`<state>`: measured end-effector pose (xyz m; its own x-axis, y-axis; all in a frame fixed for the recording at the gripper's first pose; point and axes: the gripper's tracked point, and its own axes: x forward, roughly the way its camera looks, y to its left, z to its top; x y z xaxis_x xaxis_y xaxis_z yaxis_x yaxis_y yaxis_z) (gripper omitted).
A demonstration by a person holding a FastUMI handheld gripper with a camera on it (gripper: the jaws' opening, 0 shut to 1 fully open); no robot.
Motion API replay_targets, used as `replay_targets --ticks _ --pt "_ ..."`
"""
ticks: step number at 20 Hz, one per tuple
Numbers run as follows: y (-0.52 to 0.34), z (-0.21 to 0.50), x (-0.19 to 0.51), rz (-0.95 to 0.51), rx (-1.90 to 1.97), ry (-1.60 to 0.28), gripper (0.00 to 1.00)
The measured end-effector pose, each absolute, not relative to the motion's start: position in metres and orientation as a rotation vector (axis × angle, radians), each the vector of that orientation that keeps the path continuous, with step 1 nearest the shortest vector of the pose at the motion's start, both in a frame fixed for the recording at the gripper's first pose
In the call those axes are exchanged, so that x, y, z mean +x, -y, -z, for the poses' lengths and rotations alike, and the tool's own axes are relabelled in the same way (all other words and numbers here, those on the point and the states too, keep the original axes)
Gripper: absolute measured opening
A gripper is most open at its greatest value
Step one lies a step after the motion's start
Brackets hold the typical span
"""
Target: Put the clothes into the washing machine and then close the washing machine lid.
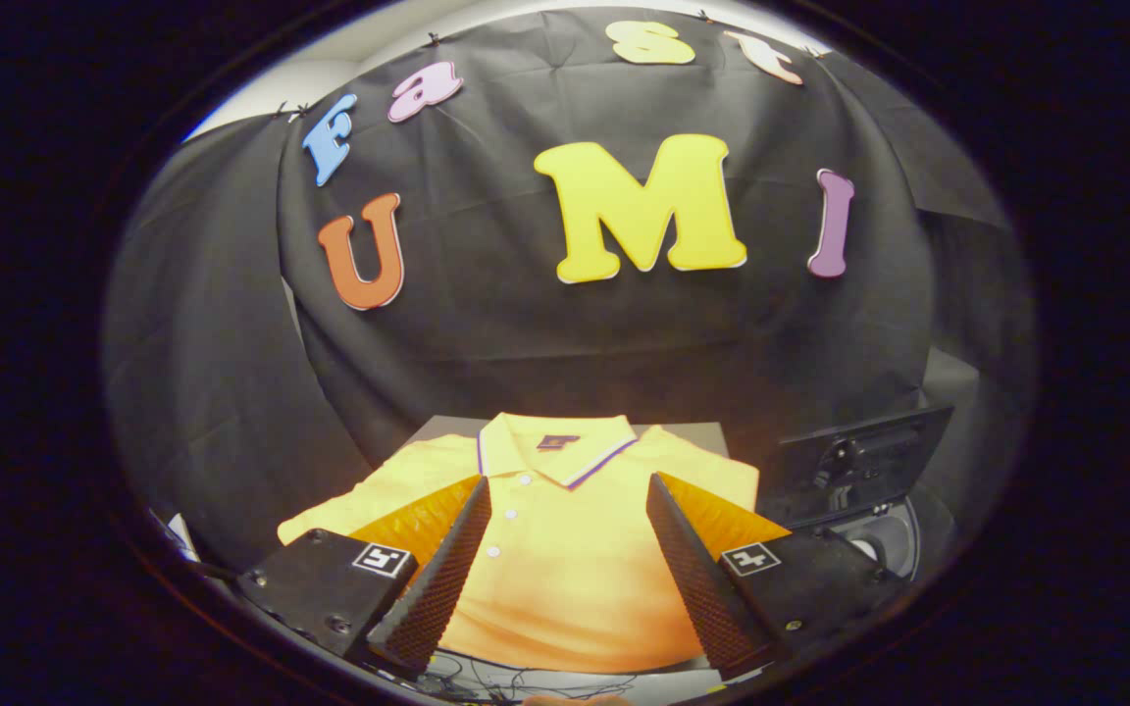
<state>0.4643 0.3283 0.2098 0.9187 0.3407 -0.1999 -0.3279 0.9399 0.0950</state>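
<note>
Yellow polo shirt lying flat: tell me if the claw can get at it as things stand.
Probably yes. The claw is open, and the yellow short-sleeved polo shirt lies flat between and beyond its fingers with nothing over it.

You get bright warm light on the yellow shirt [565, 549], esp. its middle, w/ some glare. Cloth wall [526, 333] behind the shirt is dim. Things bend round away from the shirt, and the washing machine [869, 490] beside it sits in shadow.
</note>
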Motion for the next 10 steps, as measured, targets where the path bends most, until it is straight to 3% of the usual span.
replay_targets --ticks 10 --pt "-0.376 -0.15 0.513 -0.291 0.059 -0.422 1.0"
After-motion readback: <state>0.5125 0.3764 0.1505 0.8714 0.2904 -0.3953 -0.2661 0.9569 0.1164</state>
